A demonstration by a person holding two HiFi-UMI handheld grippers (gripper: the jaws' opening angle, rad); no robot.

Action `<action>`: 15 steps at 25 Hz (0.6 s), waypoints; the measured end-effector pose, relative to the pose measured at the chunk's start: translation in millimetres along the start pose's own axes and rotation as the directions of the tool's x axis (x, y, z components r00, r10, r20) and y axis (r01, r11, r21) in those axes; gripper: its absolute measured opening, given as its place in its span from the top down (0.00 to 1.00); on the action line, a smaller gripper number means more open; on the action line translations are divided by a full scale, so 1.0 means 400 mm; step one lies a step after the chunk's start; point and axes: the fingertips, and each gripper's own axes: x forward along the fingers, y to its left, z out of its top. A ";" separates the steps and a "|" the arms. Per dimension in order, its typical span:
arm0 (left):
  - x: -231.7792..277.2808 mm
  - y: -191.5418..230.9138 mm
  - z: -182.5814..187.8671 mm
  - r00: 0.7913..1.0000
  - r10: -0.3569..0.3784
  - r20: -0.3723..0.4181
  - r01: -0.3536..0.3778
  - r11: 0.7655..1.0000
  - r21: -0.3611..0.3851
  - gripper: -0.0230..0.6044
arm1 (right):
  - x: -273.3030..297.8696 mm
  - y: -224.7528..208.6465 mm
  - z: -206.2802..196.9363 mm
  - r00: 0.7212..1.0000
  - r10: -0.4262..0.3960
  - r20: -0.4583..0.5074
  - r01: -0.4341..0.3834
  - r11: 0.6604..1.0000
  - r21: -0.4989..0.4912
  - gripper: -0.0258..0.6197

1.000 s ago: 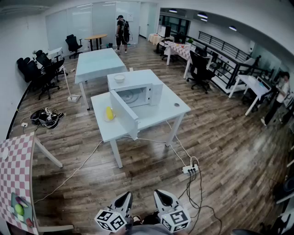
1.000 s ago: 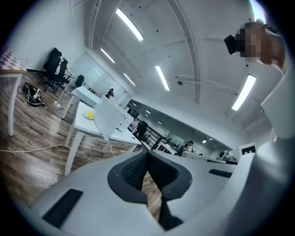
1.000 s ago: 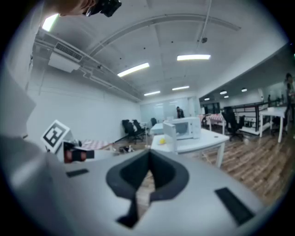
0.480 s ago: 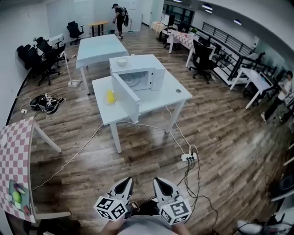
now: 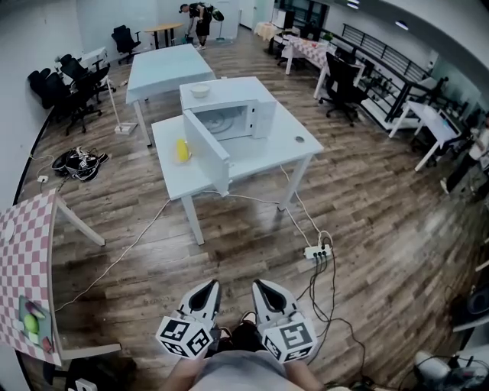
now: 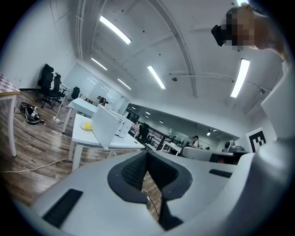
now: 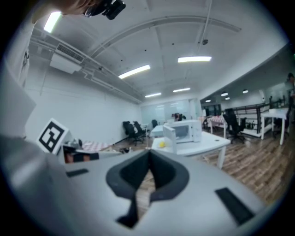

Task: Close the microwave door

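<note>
A white microwave [image 5: 233,118] stands on a white table [image 5: 290,149] well ahead of me. Its door [image 5: 206,153] is swung wide open toward the front left. In the left gripper view the open door [image 6: 103,126] shows edge-on, and the right gripper view shows the microwave [image 7: 186,130] far off. My left gripper [image 5: 208,290] and right gripper [image 5: 262,289] are held low, side by side, close to my body and far from the table. On both, the jaws meet with nothing between them.
A yellow item on a plate [image 5: 182,149] lies left of the open door. A bowl [image 5: 200,90] rests on the microwave's top. A power strip with cables [image 5: 317,252] lies on the wood floor. A checkered table [image 5: 27,267] stands at the left. A person [image 5: 200,17] is far back.
The table and microwave have come nearer in the head view as I move forward. Both grippers stay low and shut in the same pose.
</note>
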 end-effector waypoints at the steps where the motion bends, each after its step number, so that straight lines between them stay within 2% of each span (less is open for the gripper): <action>1: 0.015 -0.003 0.003 1.000 0.001 -0.001 -0.001 1.000 0.002 0.94 | 0.008 -0.013 0.004 1.000 0.002 -0.002 -0.002 1.000 -0.001 0.93; 7: 0.121 -0.045 0.034 1.000 -0.014 0.001 0.014 1.000 0.012 0.94 | 0.047 -0.102 0.030 1.000 0.015 -0.011 -0.015 1.000 0.004 0.93; 15: 0.228 -0.081 0.047 1.000 0.001 0.027 -0.002 0.999 0.044 0.94 | 0.085 -0.209 0.046 1.000 0.026 -0.011 -0.026 0.999 -0.020 0.93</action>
